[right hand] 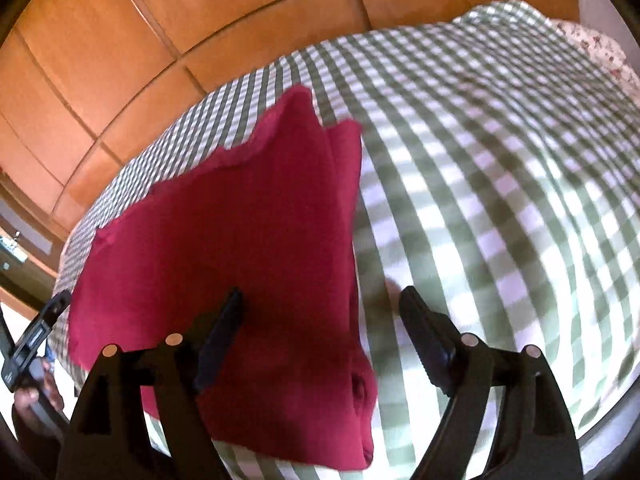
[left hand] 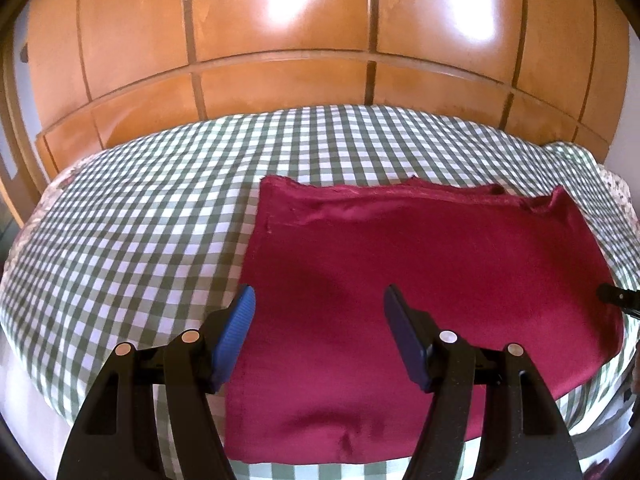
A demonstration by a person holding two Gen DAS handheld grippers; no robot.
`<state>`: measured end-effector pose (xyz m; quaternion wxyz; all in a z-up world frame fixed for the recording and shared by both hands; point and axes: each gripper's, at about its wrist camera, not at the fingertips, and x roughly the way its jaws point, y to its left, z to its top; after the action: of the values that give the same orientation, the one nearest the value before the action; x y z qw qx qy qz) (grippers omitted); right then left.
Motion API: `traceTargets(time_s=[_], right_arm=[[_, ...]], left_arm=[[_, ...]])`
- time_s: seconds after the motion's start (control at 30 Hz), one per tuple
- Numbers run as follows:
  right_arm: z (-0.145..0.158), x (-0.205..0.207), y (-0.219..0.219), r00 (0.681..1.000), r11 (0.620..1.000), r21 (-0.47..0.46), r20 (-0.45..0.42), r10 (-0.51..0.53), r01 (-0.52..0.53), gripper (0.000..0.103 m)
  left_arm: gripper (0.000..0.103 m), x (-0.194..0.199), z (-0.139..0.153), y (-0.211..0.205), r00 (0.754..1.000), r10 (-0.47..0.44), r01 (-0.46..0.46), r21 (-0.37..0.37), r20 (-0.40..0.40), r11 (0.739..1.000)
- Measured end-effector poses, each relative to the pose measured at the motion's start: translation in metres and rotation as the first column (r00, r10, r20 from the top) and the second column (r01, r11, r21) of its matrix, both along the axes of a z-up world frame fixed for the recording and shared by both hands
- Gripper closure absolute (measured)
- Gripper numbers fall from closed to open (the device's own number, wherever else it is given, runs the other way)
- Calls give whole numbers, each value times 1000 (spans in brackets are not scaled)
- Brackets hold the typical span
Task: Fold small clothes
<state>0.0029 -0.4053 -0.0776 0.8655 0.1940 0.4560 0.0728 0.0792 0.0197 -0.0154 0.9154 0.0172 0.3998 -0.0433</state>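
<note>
Wooden wardrobe doors point(left hand: 280, 32) behind a bed with a green gingham sheet point(left hand: 132, 220); crimson cloth point(left hand: 420, 272) lies flat on it, partly folded.

Left gripper point(left hand: 318, 312): fingers spread, holding nothing, hovering over the cloth's near-left part, one blue pad point(left hand: 236, 332) at its left edge. Right gripper point(right hand: 320, 320): fingers also released, empty, straddling the cloth's right edge near the near-right corner. Cloth's long axis looks left-right, doubled layers showing at the far edge. Judgement: each gripper is nearest its own near corner; the next fold probably starts there. Right view is blurred.
</note>
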Motion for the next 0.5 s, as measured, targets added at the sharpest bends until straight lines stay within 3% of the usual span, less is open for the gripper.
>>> traceTargets(time_s=[0.1, 0.2, 0.43, 0.5], right_arm=[[-2, -8, -3, 1000, 998, 64, 6, 22, -22, 24], [-2, -9, 1, 998, 991, 121, 6, 56, -57, 34], [-7, -7, 11, 996, 991, 98, 8, 89, -90, 44], [-8, -6, 12, 996, 992, 92, 7, 90, -90, 50]], left_arm=[[37, 2, -5, -8, 1000, -19, 20, 16, -15, 1000], [37, 4, -10, -18, 999, -40, 41, 29, -29, 999], [37, 11, -20, -36, 997, -66, 69, 53, -47, 996], [37, 13, -23, -38, 996, -69, 72, 57, -51, 996]])
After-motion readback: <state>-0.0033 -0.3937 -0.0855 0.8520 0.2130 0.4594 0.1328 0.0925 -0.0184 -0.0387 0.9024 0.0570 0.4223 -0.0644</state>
